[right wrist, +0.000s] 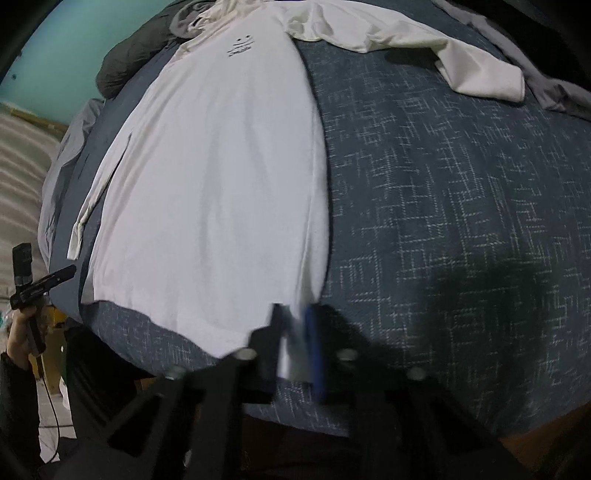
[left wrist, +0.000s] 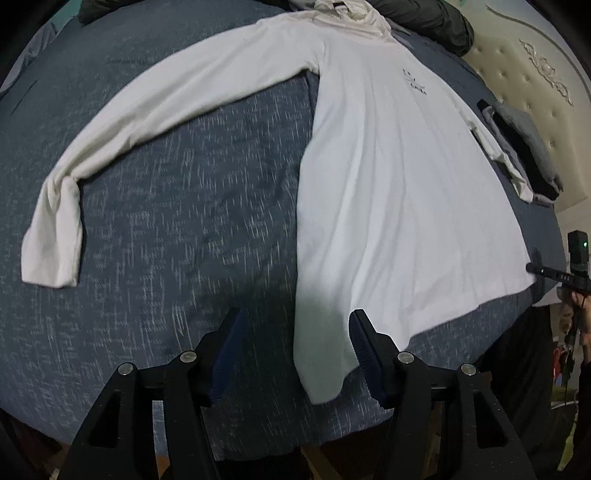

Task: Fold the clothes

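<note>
Shirt: white long-sleeved shirt (left wrist: 399,206) is lying face up on the bed (left wrist: 177,229), ahead of both grippers.
Left gripper (left wrist: 295,354): jaws are gaping wide around the hem corner, gripping nothing.
Right gripper (right wrist: 295,343): blurred, but seemingly pinching the other hem corner.
Surroundings: dark jacket (left wrist: 432,26) is lying beyond the collar; folded grey clothes (left wrist: 524,147) are lying beside the far sleeve.

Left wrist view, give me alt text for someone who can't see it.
A white long-sleeved shirt lies flat on a blue patterned bedspread, one sleeve stretched out to the left. The left hand-held gripper is open, its fingers either side of the shirt's near hem corner. Folded grey clothes sit by a cream headboard.
</note>
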A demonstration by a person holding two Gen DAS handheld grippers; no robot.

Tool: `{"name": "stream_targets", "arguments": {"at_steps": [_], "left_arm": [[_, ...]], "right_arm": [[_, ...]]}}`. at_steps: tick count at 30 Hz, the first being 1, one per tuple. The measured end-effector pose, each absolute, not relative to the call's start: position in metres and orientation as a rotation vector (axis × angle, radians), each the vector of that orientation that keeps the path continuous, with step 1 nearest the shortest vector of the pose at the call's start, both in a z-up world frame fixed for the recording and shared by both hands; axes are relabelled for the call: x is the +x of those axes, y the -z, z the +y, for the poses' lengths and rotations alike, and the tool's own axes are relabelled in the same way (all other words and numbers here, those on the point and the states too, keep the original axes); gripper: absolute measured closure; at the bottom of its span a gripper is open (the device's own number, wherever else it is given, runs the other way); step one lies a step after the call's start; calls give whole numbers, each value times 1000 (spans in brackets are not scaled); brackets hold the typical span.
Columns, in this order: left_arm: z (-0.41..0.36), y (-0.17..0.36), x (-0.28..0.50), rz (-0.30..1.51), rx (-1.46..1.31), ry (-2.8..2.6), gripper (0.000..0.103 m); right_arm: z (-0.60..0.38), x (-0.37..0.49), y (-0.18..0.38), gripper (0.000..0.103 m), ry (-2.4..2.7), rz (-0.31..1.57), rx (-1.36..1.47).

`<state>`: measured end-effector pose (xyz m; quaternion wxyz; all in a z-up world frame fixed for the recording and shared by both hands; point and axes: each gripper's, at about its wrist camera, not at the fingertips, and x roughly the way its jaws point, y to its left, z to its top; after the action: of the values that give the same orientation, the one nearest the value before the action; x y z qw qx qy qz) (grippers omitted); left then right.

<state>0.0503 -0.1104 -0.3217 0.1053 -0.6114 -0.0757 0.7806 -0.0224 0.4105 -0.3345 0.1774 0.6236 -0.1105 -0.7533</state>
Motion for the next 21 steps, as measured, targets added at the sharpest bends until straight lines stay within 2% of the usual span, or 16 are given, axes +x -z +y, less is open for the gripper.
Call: {"name": "stream_targets", "arguments": {"at_steps": [2, 11, 21], "left_arm": [[-110, 327, 53, -229, -1818, -2289, 41], [-107, 344, 59, -250, -1871, -2250, 40], [-101, 339, 63, -274, -1853, -2235, 40]], "right_arm": [[408, -21, 330, 99, 2131, -317, 1740], [425, -17, 290, 100, 2201, -358, 1599], [469, -16, 267, 100, 2294, -383, 1558]]}}
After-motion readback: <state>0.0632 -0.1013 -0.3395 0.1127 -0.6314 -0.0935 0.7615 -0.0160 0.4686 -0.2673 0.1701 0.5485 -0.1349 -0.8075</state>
